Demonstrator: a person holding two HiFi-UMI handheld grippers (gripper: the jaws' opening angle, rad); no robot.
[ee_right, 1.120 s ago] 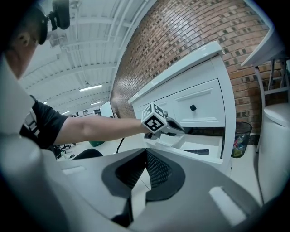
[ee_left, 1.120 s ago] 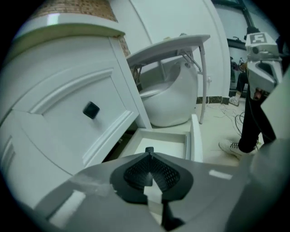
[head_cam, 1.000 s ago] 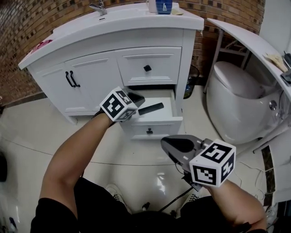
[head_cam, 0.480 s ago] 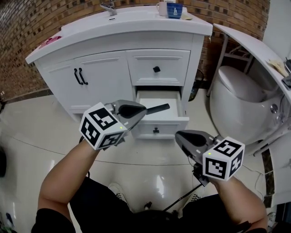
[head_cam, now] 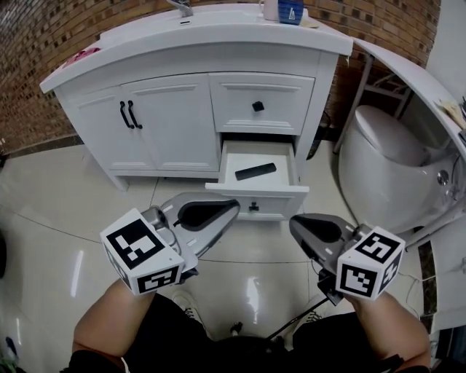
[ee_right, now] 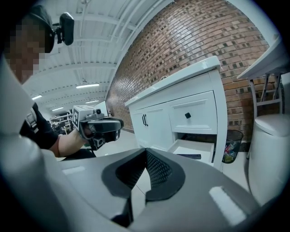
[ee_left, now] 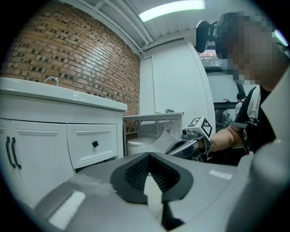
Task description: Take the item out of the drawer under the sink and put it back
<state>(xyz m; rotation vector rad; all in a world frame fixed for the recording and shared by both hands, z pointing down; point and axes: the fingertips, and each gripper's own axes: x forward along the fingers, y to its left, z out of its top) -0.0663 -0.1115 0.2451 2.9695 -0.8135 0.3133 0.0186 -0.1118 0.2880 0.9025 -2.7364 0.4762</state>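
The white vanity [head_cam: 196, 44] has its lower right drawer [head_cam: 256, 195] pulled open. A flat black bar-shaped item [head_cam: 255, 171] lies loose inside it; the right gripper view also shows the item [ee_right: 189, 156] in the drawer [ee_right: 195, 146]. My left gripper [head_cam: 234, 209] hovers in front of the drawer, apart from it, shut and empty; its pads meet in the left gripper view [ee_left: 149, 156]. My right gripper [head_cam: 295, 226] sits to the right at about the same distance, also shut and empty [ee_right: 145, 154].
The upper drawer [head_cam: 258, 105] and the cabinet doors [head_cam: 131, 116] are closed. A white toilet [head_cam: 378, 146] stands to the right of the vanity. Cups [head_cam: 290, 9] rest on the counter. A bin [ee_right: 233, 145] stands by the wall. A cable [head_cam: 291, 320] runs across the glossy floor.
My left gripper has drawn back from the open drawer toward me and risen, jaws shut throughout. The black item stays in the drawer. The right gripper has held still.
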